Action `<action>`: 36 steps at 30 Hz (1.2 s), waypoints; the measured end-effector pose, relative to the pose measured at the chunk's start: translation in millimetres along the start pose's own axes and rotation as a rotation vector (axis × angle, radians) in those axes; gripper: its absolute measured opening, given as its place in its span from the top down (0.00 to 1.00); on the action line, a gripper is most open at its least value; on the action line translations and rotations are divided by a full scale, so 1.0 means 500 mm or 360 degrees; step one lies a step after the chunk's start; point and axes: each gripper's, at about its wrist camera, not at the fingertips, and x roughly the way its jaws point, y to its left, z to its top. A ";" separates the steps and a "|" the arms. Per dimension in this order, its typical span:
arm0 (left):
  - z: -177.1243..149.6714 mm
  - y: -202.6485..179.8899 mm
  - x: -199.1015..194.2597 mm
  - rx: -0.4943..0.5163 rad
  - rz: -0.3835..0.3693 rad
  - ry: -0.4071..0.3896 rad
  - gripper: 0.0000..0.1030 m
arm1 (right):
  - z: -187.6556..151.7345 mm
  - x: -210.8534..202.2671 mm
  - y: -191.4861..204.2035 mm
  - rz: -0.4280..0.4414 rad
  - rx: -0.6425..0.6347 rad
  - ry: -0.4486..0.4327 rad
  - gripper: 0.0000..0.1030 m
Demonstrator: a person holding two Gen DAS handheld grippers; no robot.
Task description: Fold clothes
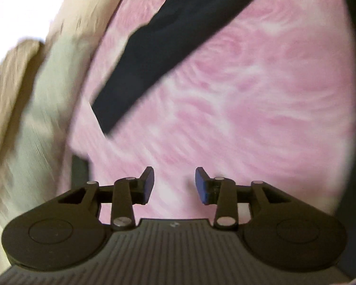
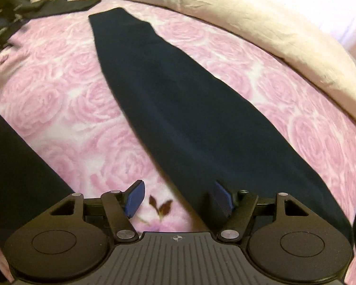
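A long dark navy garment (image 2: 178,109) lies flat on the pink rose-patterned bedspread (image 2: 66,90), stretched from the far left to the near right. My right gripper (image 2: 178,198) is open and empty, low over its near edge; the right finger pad (image 2: 223,197) is over the dark cloth. In the blurred left wrist view the same dark garment (image 1: 159,54) shows as a diagonal strip on the pink bedspread (image 1: 261,95). My left gripper (image 1: 174,185) is open and empty, over bare bedspread short of the strip's lower end.
A beige crumpled blanket (image 2: 273,30) runs along the far side of the bed and shows at the left in the left wrist view (image 1: 35,90). More dark clothing (image 2: 47,7) lies at the far left. Another dark cloth (image 2: 16,166) lies near left.
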 end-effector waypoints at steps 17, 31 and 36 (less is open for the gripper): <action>0.077 0.076 0.217 0.0533 0.0297 -0.0060 0.94 | -0.145 -0.025 -0.069 -0.0326 0.0403 0.0174 0.34; -0.033 -0.076 0.069 0.0411 0.0039 0.0206 0.90 | -0.248 -0.086 -0.087 -0.0310 0.0750 0.0275 0.34; -0.022 -0.038 0.056 0.0268 0.0149 0.0289 0.74 | -0.292 -0.137 -0.128 -0.0397 0.0981 0.0222 0.34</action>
